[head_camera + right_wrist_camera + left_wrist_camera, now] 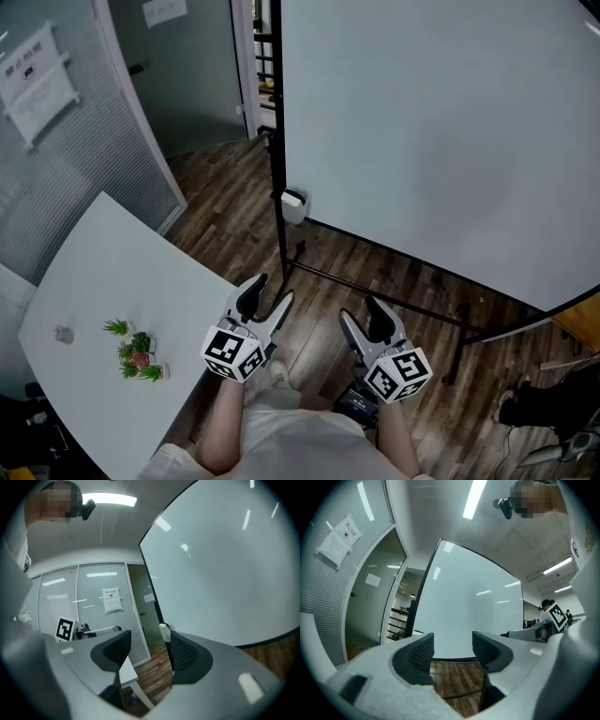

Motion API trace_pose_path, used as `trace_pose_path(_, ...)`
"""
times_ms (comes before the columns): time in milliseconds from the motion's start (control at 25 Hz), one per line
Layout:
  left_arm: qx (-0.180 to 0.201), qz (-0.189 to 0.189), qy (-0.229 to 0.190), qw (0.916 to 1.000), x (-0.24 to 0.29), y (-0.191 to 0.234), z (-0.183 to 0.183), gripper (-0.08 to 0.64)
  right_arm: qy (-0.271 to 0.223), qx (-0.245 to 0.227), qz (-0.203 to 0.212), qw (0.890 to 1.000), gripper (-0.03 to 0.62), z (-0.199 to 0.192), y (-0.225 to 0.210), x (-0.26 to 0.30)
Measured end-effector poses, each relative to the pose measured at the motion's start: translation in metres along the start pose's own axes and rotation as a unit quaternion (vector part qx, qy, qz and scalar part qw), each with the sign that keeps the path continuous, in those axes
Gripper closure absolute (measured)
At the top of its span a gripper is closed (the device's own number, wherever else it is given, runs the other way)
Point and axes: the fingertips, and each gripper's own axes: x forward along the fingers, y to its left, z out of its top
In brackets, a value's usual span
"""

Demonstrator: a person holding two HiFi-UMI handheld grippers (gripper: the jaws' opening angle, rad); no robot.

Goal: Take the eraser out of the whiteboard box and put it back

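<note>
Two claws, one per hand, seen from the head view. Left claw: both jaws spread wide, nothing between the pads, only floor and board beyond. Right claw: jaws likewise wide apart and empty. Each claw carries one marker cube, two in all: left cube, right cube. The claws lie side by side, well apart from each other, tips toward 12 o'clock.

One whiteboard box, small and white, hangs on the black post at the board's left edge, at 12 o'clock from the left claw and at 11 o'clock from the right claw, clear of both. The eraser cannot be told apart from the box in any view; neither claw holds it.

One whiteboard, blank, on a black frame, fills the field from 12 to 3 o'clock.

One white worktop lies at 9 o'clock from the left claw. It bears two things: one small potted plant at 8 o'clock from the left claw, and one small grey object to the plant's 9 o'clock, apart from it.

Wooden floor runs under the board and the claws. One glass partition at 10 o'clock carries one paper notice.
</note>
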Motion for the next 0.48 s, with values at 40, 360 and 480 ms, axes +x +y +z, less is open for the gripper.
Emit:
trace_pose_path(40, -0.001, -0.005, 0.000, 1.0000, 0.005, 0.008, 0.000, 0.310, 0.001, -0.002, -0.006, 1.000, 0.331, 0.000, -0.001, 0.008)
trace_pose_path(360, -0.002, -0.038, 0.004, 0.9993, 0.038, 0.054, 0.008, 0.313, -0.011, -0.016, -0.039, 0.999, 0.331, 0.010, -0.005, 0.057)
trace_pose_path(480, 0.005, -0.043, 0.007, 0.9991, 0.047, 0.067, 0.011, 0.313, -0.021, -0.016, -0.052, 0.998, 0.331, 0.013, -0.008, 0.068)
